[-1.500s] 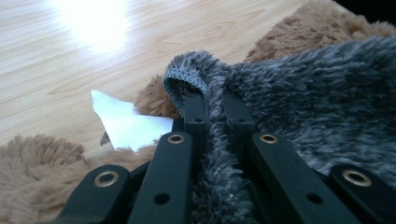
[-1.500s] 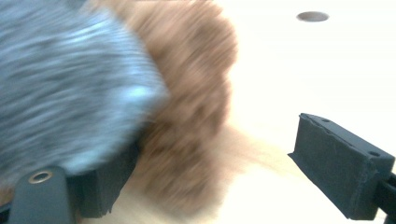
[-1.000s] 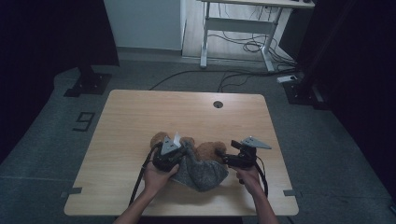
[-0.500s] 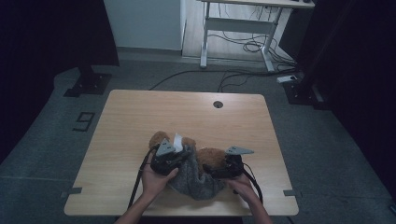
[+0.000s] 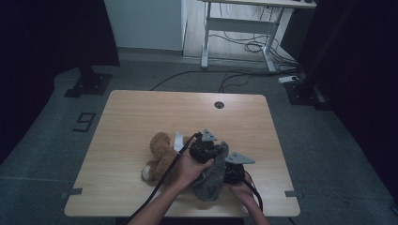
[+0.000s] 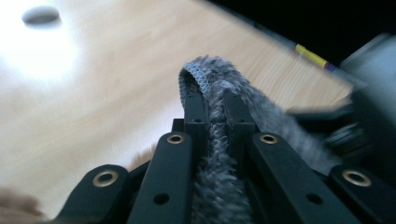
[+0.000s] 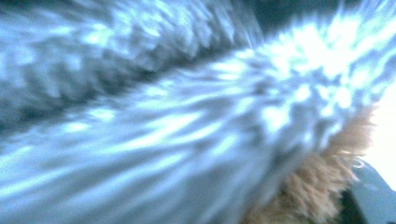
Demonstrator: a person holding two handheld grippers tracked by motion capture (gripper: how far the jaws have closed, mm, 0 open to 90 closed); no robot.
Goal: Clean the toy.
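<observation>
Left tool [image 6: 212,100] pinched on the edge of a grey cloth [image 5: 213,176], lifted near the bench [image 5: 141,112] front, beside a bear [image 5: 162,152]. Right tool [image 5: 233,172] has just been closing, buried in cloth; grip impossible to tell. Likely dressing or covering the bear. Next: secure second hold, spread cloth. Right gripper view blurred fur.

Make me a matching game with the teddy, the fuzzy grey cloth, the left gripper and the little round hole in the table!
Things:
1. teddy bear
2. grey fuzzy cloth
3. left gripper
4. round hole

States:
A. shut on the cloth's edge
B. far side of the table top
C. brown, lying on the table
D. bunched between the two hands

Pairs: 1-C, 2-D, 3-A, 4-B
</observation>
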